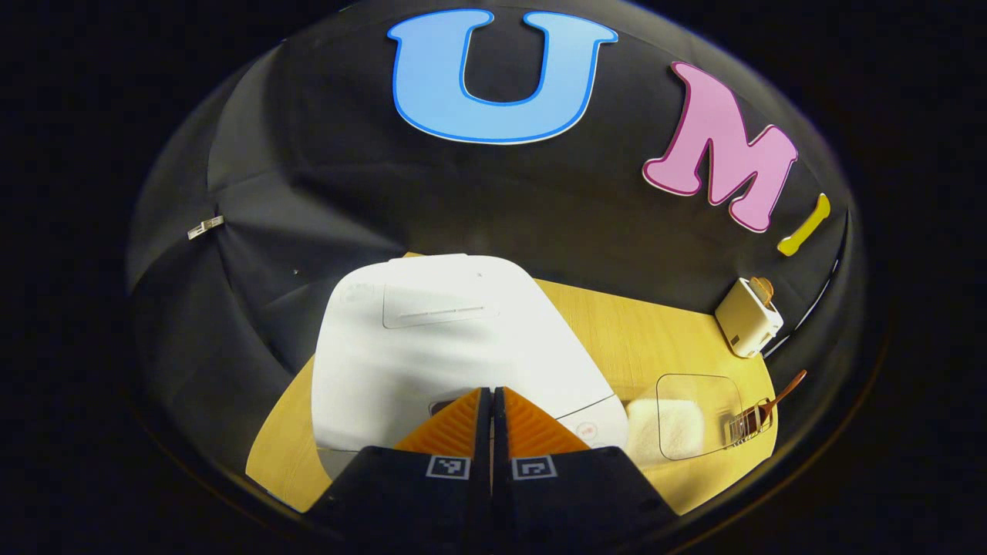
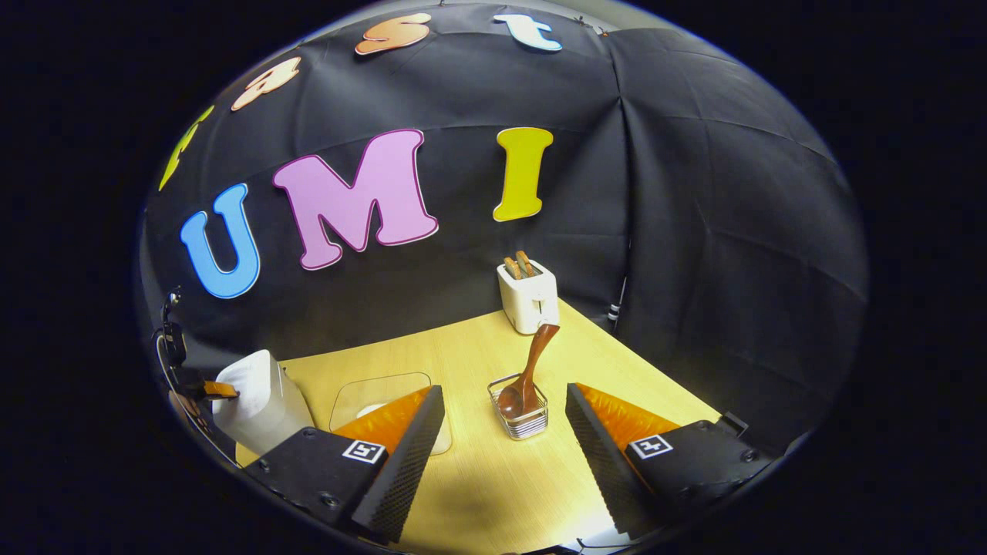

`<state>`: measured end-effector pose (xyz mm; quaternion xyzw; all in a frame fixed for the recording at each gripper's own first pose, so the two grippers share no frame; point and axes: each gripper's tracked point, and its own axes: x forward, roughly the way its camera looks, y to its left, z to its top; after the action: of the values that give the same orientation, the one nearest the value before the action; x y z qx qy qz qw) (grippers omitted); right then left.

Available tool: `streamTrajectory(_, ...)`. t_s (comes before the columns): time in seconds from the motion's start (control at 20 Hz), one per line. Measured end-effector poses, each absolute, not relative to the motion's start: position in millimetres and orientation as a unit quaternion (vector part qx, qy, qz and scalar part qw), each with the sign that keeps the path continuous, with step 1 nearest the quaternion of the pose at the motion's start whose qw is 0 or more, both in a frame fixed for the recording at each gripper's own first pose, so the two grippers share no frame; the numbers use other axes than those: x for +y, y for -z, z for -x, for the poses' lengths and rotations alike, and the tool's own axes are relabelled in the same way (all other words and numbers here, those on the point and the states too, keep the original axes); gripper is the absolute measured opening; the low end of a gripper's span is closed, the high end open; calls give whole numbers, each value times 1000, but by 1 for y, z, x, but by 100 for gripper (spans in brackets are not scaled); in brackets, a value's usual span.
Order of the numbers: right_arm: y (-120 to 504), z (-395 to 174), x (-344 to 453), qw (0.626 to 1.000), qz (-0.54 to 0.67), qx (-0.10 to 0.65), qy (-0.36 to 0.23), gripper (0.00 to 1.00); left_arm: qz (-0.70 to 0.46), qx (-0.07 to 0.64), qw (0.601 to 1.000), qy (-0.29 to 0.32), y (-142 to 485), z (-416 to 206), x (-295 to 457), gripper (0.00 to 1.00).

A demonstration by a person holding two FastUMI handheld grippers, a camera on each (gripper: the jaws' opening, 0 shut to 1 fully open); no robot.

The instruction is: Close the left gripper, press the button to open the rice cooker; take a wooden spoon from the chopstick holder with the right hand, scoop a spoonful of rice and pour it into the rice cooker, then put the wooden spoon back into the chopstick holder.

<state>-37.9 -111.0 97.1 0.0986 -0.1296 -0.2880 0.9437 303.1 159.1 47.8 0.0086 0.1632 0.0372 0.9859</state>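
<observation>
Black cloth walls close in a pale yellow wooden tabletop (image 2: 478, 354) that carries everything here.

From the left gripper view, the left gripper (image 1: 491, 401) has its two fingers pressed together with nothing between them, their tips at 6 o'clock, over the front edge of a white, rounded-square rice cooker (image 1: 432, 347) whose lid is down. A small round mark with red print (image 1: 587, 430) sits on the cooker's front just beside the fingertips, toward 4 o'clock; whether the tips touch the cooker I cannot tell. Right of the cooker, toward 4 o'clock, lies a clear shallow container of white rice (image 1: 682, 424), and just beyond it a small wire chopstick holder (image 1: 749, 422) with a brown wooden spoon (image 1: 786, 389) leaning out of it. A cream toaster with toast in its slot (image 1: 748, 314) stands near the wall at 3 o'clock.

From the right gripper view, the right gripper (image 2: 505, 416) is spread wide and holds nothing. The holder stands on the table between its fingers, apart from both, with the spoon's bowl down in the holder and the handle tilted up toward 12 o'clock. The toaster stands behind it by the wall. The rice container shows partly behind the finger at 7 o'clock, and the cooker sits at 8 o'clock, with the other gripper at its far side.
</observation>
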Motion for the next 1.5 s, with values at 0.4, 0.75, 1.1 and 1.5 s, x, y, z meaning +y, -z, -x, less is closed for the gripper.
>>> streamTrajectory(0.4,-100,35,-93,945,-95,-131,283,98,-3,199,980,-26,-44,-307,161,6)
streamTrajectory(0.75,-108,34,-63,948,-76,-143,274,98,-34,87,996,0,-104,-292,156,6)
streamTrajectory(1.1,-123,37,-49,944,-63,-163,282,99,-27,3,998,63,-154,-231,127,5)
streamTrajectory(1.5,-134,10,-91,949,-70,-149,268,98,-51,23,991,122,-74,-160,78,5)
